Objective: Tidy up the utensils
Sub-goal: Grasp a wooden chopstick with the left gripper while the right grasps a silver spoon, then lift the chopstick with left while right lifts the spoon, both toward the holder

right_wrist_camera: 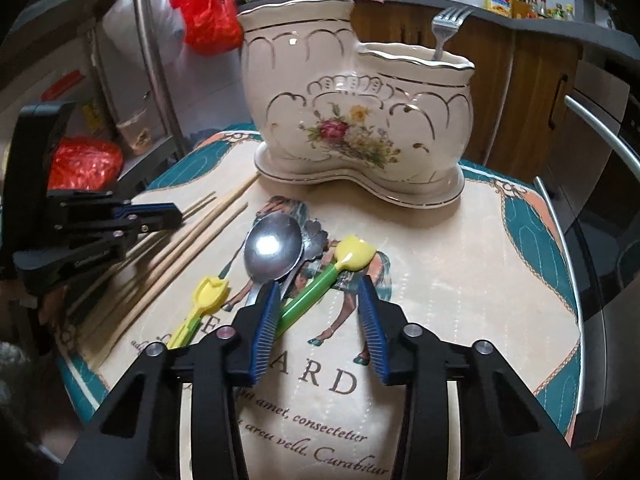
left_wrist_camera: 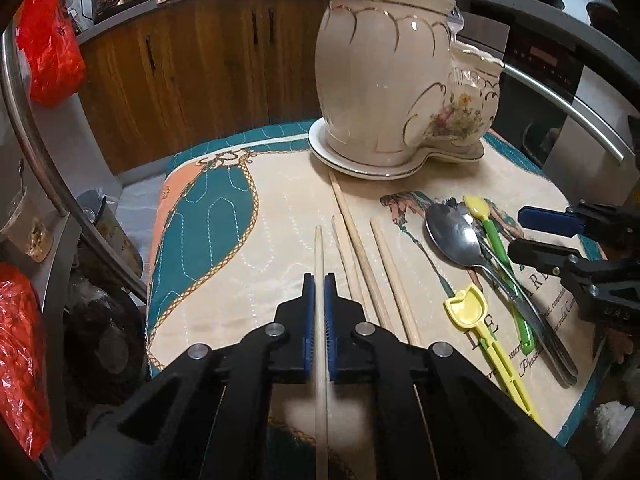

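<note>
in the left wrist view our left gripper (left_wrist_camera: 319, 280) has its blue pads (left_wrist_camera: 307, 320) pinching a single wooden chopstick (left_wrist_camera: 319, 256), which runs straight toward 12 o'clock between them and pokes out past the tips. just to the right, at about 1 o'clock from the pads, three loose chopsticks (left_wrist_camera: 360, 248) lie on the printed mat (left_wrist_camera: 248, 264), roughly parallel, the longest reaching almost to the saucer of the ceramic holder (left_wrist_camera: 384, 80). the holder stands at 12 to 1 o'clock at the far side of the mat; it has a tall compartment and a lower one. in the right wrist view a fork (right_wrist_camera: 446, 28) stands upright in the lower, right-hand compartment, tines up. our right gripper (right_wrist_camera: 318, 308) hovers with its fingers spread wide, pinching nothing. between and just beyond its fingers lie a green-handled spoon (right_wrist_camera: 320, 292) with a yellow bowl, pointing to 1 o'clock, and a metal spoon (right_wrist_camera: 272, 248) bowl-up at 11 o'clock; their handles cross near the left pad. a yellow plastic spoon (right_wrist_camera: 202, 300) lies at 10 o'clock, just beside the metal one. a dark piece under the metal spoon is too hidden to identify. the left gripper shows at 9 o'clock in this view, over the chopsticks.
</note>
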Tool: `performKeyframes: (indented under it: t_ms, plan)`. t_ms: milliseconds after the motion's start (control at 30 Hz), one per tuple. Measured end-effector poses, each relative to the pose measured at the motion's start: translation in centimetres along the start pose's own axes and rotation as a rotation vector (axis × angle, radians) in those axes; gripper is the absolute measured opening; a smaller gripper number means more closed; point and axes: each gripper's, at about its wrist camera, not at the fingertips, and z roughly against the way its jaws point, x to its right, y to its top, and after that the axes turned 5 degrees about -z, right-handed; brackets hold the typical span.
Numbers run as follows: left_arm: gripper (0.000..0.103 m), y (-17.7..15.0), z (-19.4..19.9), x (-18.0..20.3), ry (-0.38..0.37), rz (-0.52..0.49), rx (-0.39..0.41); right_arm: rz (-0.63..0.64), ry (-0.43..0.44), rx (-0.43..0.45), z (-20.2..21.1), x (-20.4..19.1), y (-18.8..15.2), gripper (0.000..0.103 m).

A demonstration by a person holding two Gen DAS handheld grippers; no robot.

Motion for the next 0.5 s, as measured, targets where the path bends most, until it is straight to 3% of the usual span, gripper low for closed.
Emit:
performKeyframes:
  t_ms: [200,500]
  plan:
    - [0.005,0.2,0.9,-0.4,-0.017,0.018,0.045,-0.001,0.071,-0.004,0.0,-0.9,0.3,0.035]
    - [0.005,0.3,1.1,-0.3,-0.033,0.008,0.052,0.074,0.070,-0.061,-0.6,-3.7,0.1,0.017]
